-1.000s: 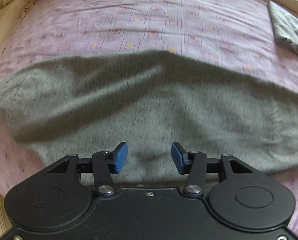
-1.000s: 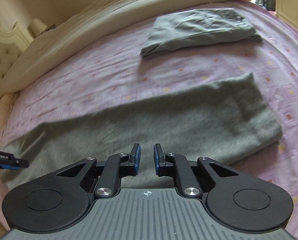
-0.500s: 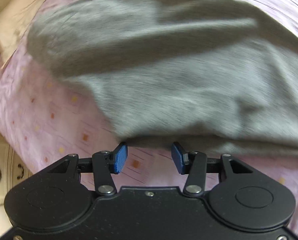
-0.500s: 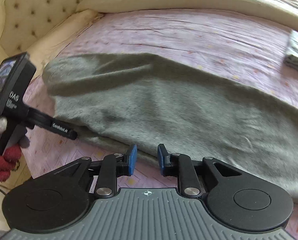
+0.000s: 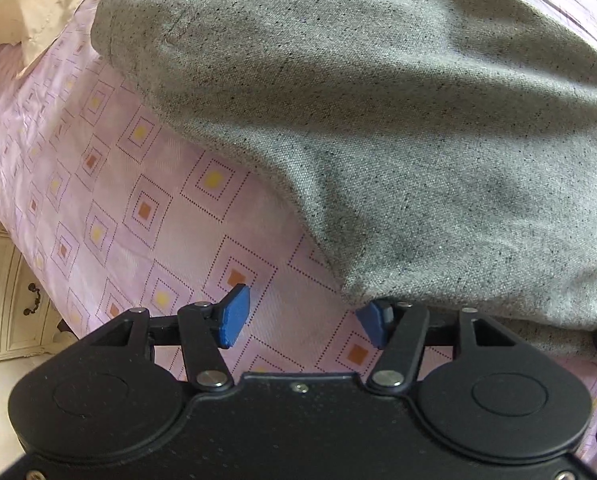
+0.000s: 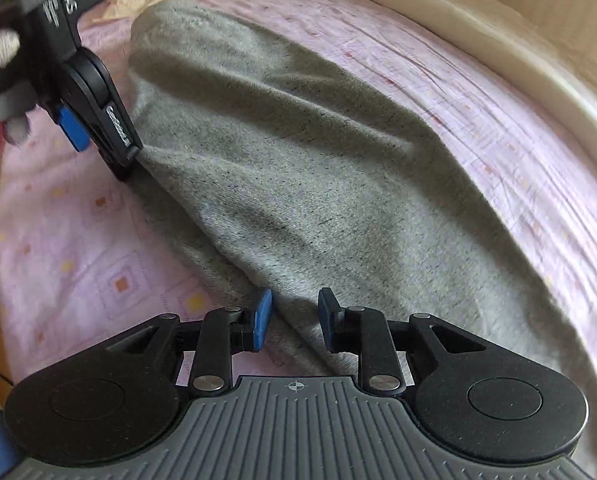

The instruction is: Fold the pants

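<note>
Both tongs sit low at the near edge of the grey pants (image 5: 378,120) lying along the pink bedsheet (image 5: 118,208): the left gripper (image 5: 304,322) gapes wide, one pad tucked under the hem, and the right gripper (image 6: 294,320) straddles a fold, unclenched. Looks like the pick-up before folding; next, both must pinch cloth.

The pants (image 5: 398,128) hide the left tool's (image 5: 306,326) right fingertip.
</note>
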Demonstrator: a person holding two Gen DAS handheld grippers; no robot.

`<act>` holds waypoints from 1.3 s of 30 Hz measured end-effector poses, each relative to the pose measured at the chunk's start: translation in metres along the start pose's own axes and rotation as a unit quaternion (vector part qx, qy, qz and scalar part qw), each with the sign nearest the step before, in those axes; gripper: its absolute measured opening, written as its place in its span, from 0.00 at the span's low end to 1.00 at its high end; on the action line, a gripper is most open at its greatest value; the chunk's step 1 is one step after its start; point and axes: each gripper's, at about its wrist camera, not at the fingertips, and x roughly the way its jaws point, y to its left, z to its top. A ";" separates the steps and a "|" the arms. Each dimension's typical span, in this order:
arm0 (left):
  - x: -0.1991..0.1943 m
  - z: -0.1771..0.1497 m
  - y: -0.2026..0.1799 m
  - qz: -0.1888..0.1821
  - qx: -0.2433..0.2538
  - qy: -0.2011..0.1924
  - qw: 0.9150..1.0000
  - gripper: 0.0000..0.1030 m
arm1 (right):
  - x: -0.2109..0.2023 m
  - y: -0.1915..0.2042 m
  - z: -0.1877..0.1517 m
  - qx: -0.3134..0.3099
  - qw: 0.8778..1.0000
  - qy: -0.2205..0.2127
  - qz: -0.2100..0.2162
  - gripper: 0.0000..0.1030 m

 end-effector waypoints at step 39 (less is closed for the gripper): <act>-0.001 -0.001 -0.010 -0.009 0.161 -0.015 0.987 0.59 | -0.030 -0.014 0.024 0.257 0.966 -0.002 0.016 0.03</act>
